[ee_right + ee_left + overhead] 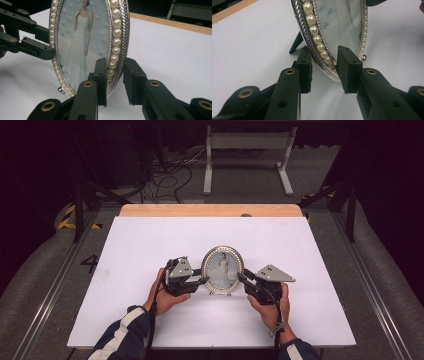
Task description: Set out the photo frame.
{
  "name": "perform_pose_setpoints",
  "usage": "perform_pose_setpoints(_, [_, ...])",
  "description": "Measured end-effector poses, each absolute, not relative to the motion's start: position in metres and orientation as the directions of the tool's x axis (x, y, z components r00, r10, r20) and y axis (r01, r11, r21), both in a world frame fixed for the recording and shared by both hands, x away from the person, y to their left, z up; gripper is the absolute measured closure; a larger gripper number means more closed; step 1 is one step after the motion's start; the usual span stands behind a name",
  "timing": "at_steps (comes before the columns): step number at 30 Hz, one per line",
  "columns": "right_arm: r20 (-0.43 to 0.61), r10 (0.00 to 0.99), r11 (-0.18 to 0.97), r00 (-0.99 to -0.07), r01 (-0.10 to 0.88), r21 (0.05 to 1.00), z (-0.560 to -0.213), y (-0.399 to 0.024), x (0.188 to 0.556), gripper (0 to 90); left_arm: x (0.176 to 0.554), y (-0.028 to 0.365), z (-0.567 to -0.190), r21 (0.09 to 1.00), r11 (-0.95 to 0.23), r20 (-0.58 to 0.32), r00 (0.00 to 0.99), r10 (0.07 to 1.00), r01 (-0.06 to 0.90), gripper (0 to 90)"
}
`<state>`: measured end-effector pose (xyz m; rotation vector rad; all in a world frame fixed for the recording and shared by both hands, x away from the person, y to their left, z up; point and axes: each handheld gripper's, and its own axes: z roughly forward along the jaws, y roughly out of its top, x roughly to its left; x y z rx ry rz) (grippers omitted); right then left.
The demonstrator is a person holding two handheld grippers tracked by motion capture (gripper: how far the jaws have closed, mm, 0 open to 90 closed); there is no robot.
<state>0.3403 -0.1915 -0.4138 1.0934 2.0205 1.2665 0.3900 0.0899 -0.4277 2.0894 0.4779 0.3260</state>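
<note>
Left tongs [204, 281] sat at the left rim of the oval photo frame [223, 269], left hand [165, 296] behind them. In the left gripper view the left tongs straddled the pearl-trimmed rim low down, one pad at the back, one on the glass side; both pads looked to be on the frame, pinching it, though full contact at the back pad was hard to confirm. The frame stood upright on the white desk [135, 250], roughly centred left to right, closer to the near edge than the far edge. Its dark back strut [296, 43] propped it from behind, and a small ball foot [364, 57] rested on the desk. Right tongs [242, 279] sat at the frame's right rim, right hand [272, 307] behind them. In the right gripper view they straddled the rim the same way: one pad against the pearl side, the other just at the back edge with a thin gap possible there.
</note>
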Motion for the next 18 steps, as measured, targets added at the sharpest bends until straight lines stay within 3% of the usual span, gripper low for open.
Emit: perform_pose_setpoints(18, [-0.032, 0.823, 0.287, -0.566, 0.367, 0.885, -0.4143, -0.1915, 0.3407, 72.9, 0.3890, 0.0909, -0.4268, 0.850, -0.487, 0.057, 0.885, 0.463, 0.200, 67.2])
